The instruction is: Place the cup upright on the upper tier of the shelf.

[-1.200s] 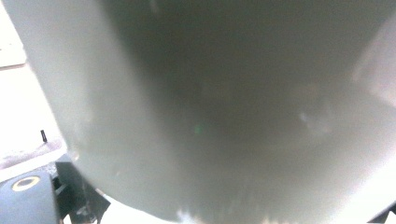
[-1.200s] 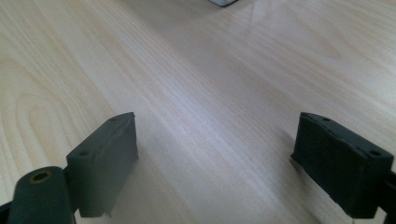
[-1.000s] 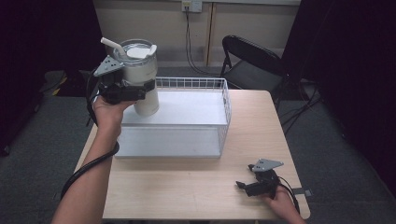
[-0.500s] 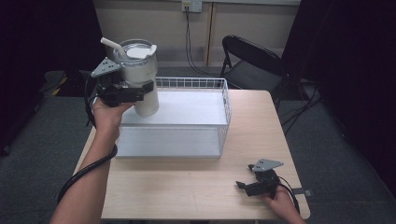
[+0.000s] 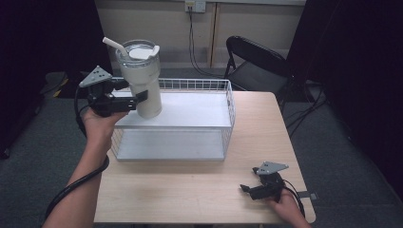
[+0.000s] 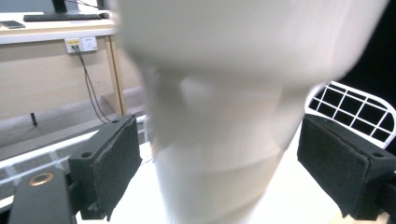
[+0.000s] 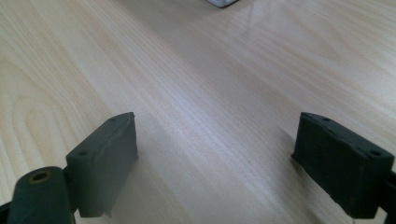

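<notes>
Above the wire basket (image 5: 228, 102), the left gripper (image 5: 140, 98) stands apart around the tumbler (image 5: 140, 80); the right gripper (image 5: 248, 188) rests spread.

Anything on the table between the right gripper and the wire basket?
Nothing: in the high view, bare tabletop runs from the right gripper to the wire basket. The right gripper view shows plain wood ahead of its open jaws.

Basket (image 5: 228, 102) takes up back half of bench (image 5: 190, 190); wire walls block low sideways entry, top open. Tumbler (image 5: 142, 80) fills gap between left gripper (image 5: 141, 98) jaws, stands over basket's left end. Front bench strip bare; right gripper (image 5: 247, 189) low there, bare wood between its jaws.
</notes>
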### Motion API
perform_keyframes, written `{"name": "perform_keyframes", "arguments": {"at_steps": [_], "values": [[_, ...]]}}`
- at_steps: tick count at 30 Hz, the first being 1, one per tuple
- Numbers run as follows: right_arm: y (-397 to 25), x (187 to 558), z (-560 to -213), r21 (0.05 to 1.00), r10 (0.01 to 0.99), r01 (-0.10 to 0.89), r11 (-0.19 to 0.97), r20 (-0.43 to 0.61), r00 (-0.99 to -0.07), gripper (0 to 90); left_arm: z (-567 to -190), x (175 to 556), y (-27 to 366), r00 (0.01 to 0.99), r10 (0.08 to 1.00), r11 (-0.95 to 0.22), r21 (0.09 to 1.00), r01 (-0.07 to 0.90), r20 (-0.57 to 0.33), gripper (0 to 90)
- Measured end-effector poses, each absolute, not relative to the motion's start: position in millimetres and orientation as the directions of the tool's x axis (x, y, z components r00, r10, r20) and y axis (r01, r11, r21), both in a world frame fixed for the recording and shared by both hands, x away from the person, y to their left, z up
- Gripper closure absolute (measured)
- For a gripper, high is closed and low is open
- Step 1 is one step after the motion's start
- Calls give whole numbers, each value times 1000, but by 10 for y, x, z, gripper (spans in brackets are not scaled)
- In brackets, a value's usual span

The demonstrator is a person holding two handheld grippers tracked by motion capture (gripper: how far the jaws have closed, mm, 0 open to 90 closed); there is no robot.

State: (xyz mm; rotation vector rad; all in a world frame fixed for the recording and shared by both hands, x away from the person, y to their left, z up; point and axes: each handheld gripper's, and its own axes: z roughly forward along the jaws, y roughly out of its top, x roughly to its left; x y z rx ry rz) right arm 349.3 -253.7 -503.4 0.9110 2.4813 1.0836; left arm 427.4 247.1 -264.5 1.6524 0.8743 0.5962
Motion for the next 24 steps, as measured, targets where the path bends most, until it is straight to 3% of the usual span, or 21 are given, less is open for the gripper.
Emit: {"name": "perform_keyframes", "arguments": {"at_steps": [12, 24], "values": [[-2537, 3493, -5035, 734, 649, 437, 520, -7, -761, 128, -2858, 3859, 2768, 639, 766, -138, 951, 276, -75, 153], [-2538, 3491, -5034, 734, 649, 437, 520, -7, -761, 128, -3174, 3642, 2803, 677, 730, -167, 937, 307, -92, 156]]}}
